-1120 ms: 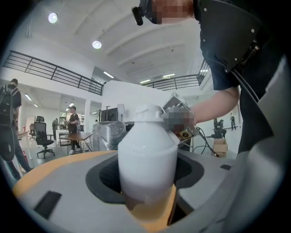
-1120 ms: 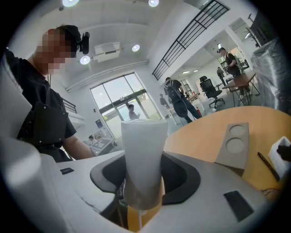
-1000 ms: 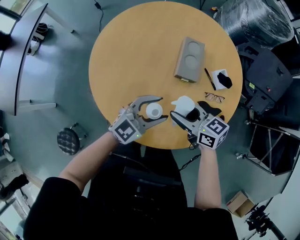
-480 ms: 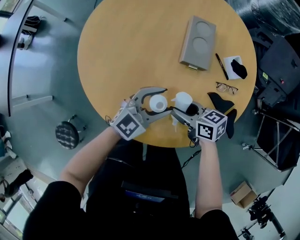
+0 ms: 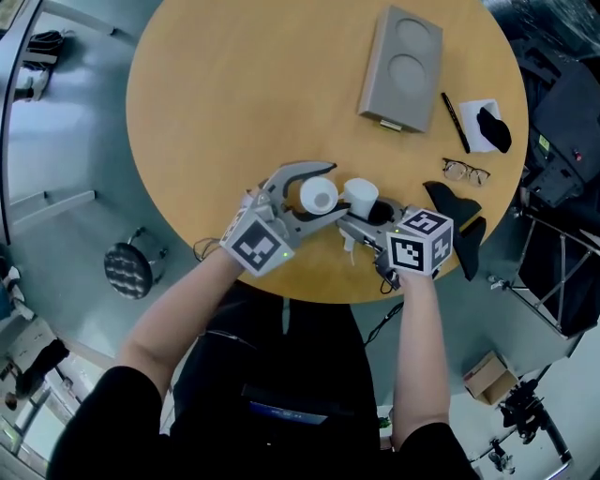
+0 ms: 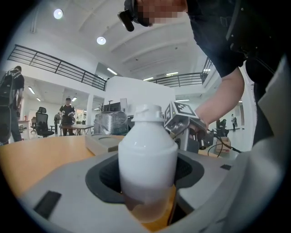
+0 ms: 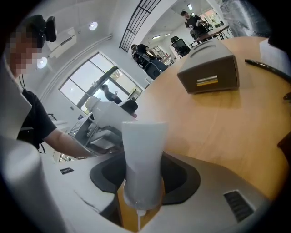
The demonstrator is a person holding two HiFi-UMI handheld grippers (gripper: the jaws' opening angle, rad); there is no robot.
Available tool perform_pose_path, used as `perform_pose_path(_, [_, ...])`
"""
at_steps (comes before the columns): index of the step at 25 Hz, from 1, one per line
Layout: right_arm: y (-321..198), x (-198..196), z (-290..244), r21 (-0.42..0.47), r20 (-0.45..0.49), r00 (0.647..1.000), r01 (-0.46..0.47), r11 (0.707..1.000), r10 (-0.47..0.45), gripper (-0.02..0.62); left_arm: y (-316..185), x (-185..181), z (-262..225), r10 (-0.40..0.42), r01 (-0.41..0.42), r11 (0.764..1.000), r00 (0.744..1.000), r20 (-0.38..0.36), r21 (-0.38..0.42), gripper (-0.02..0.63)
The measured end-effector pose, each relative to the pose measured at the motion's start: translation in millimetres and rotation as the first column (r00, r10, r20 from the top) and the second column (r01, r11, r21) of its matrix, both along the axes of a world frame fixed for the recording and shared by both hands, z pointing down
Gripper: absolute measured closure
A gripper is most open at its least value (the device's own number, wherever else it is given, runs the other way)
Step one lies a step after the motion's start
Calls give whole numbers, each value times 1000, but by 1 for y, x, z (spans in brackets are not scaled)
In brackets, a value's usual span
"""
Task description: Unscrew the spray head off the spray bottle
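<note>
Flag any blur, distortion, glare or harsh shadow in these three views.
Head view: sharp, evenly lit, only soft shadows on the table. Left gripper view: fisheye with dark corners, ceiling lamps glare, the close bottle slightly soft. Right gripper view: same fisheye bend, windows blown out, the spray head blurred near the lens.

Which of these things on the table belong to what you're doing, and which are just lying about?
Part of the job:
spray bottle, held in the left gripper
spray head, held in the right gripper

Just lying about:
grey box
pen
glasses
white card
black object
</note>
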State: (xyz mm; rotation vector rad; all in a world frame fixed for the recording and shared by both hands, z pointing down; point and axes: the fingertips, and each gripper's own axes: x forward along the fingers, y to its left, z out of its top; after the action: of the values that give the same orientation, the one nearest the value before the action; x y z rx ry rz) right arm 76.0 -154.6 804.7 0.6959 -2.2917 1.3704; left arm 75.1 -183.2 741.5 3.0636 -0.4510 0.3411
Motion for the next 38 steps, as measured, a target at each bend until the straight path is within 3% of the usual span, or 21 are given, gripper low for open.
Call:
perform_pose_path(5, [-8,5,20,-56,-29,1000,-3,998,2,379,-6,7,20,0,0,1000,1000,-15,-20,304])
perform_pose_path(14, [-19,12,30,-4,-185,983,16,1000,-16,329,-15,3,38,2,-2,998,1000,3,-57,301])
perform_pose_path(17, [-23,18,31,24,-253,967,24,999,-17,283,-17,3,37,2,-2,998,1000,0,-63,297])
perform_pose_path(21, [-24,21,37,54,-354,934,73,996,-49,173,-15,3,41,23,-22,998,1000,18,-66,291])
perform_pose_path(27, [-25,22,43,74,-425,903,100,992,-59,121,-13,1,40,28,-27,998,999,28,-57,285])
perform_pose_path(30, [-29,30,45,102,-470,882,87,991,-29,121,-16,-4,42,-7,12,998,996,84,-59,284])
perform_pose_path(31, [-30,33,45,108,-487,873,85,990,-22,90,-16,-5,42,-15,20,998,996,93,-58,284])
perform_pose_path(35, [-31,36,44,117,-517,856,86,989,-13,72,-15,-3,34,-18,20,999,999,40,-34,284])
perform_pose_path(38, [-30,33,35,126,-516,856,79,989,-3,72,-14,-9,28,-20,21,999,999,41,-30,284])
